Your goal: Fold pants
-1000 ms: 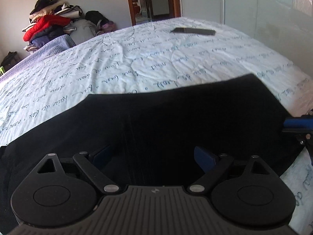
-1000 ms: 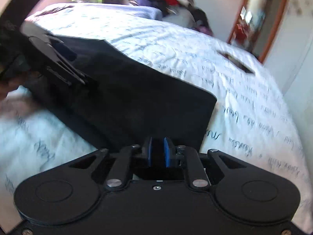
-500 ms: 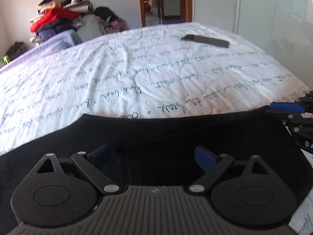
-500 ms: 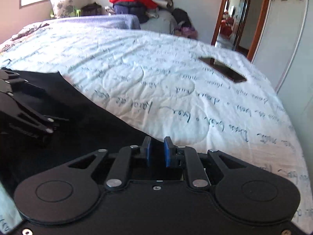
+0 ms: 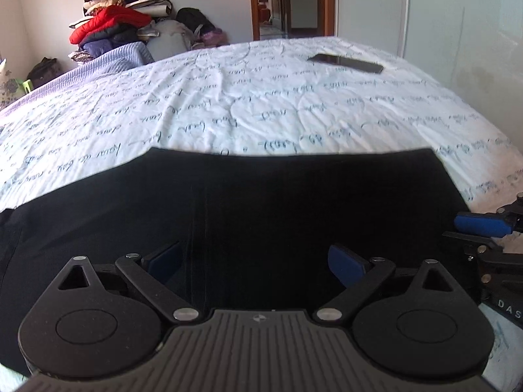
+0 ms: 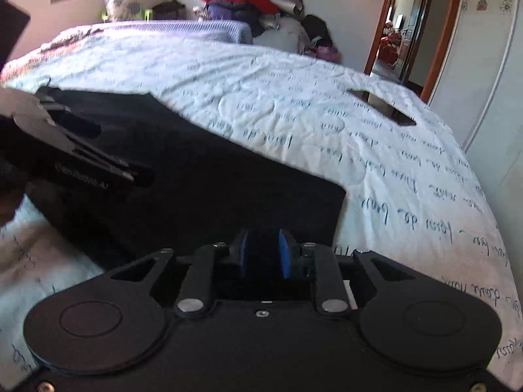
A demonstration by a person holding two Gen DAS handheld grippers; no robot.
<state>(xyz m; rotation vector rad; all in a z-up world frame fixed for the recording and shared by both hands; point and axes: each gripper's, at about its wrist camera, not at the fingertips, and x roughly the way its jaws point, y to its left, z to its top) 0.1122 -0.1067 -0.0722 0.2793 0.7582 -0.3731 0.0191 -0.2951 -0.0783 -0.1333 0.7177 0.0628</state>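
Pants [image 5: 261, 202] lie folded flat on the bed [image 5: 228, 104]. Left gripper [image 5: 255, 261] gapes above them; right gripper [image 6: 264, 258] is opening at the near corner — a snagged pad could drag the fold askew — phone [image 5: 346, 62] beyond.

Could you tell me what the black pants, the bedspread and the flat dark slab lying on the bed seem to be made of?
The pants look like a matte woven cloth: they lie limp and show no shine. The bedspread seems to be quilted cotton, white with printed blue handwriting and stitched curves. The slab looks like glass, probably a phone: its flat face reflects the room.
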